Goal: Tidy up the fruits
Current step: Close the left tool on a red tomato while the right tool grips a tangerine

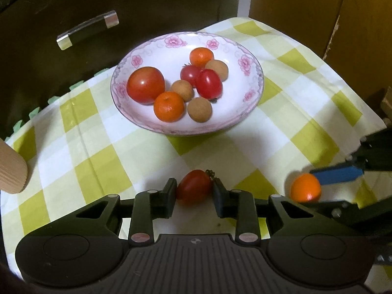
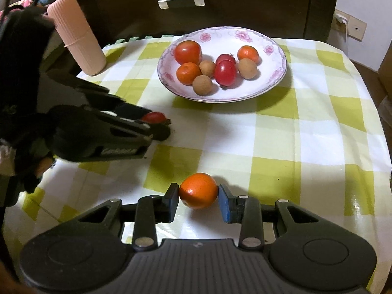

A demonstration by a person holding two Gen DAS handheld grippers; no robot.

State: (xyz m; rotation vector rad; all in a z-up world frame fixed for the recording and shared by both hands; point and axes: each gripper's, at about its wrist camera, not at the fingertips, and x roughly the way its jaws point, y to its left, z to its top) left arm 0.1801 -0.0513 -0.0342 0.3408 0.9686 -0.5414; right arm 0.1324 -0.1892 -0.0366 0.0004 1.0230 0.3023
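Two hand-held grippers are in view, the left hand-held gripper (image 1: pixel 194 191) and the right hand-held gripper (image 2: pixel 198 193). One floral plate (image 1: pixel 171 46) stands on the counter. It holds eight fruits: one large tomato (image 1: pixel 145 84), two small red tomatoes (image 1: pixel 209 83), two small oranges (image 1: pixel 169 106) and three brown fruits, probably longans (image 1: pixel 199 109). Off the plate are two more: one small red tomato (image 1: pixel 194 189) and one small orange (image 2: pixel 198 191). One ribbed pink cylinder (image 2: pixel 77 34) stands on the counter.

We've got a glossy glazed plate (image 1: pixel 254 73), shiny smooth tomatoes (image 1: pixel 145 84), a slick, creased checked cloth (image 1: pixel 281 127), and a matt ribbed pink tube (image 2: pixel 77 36).
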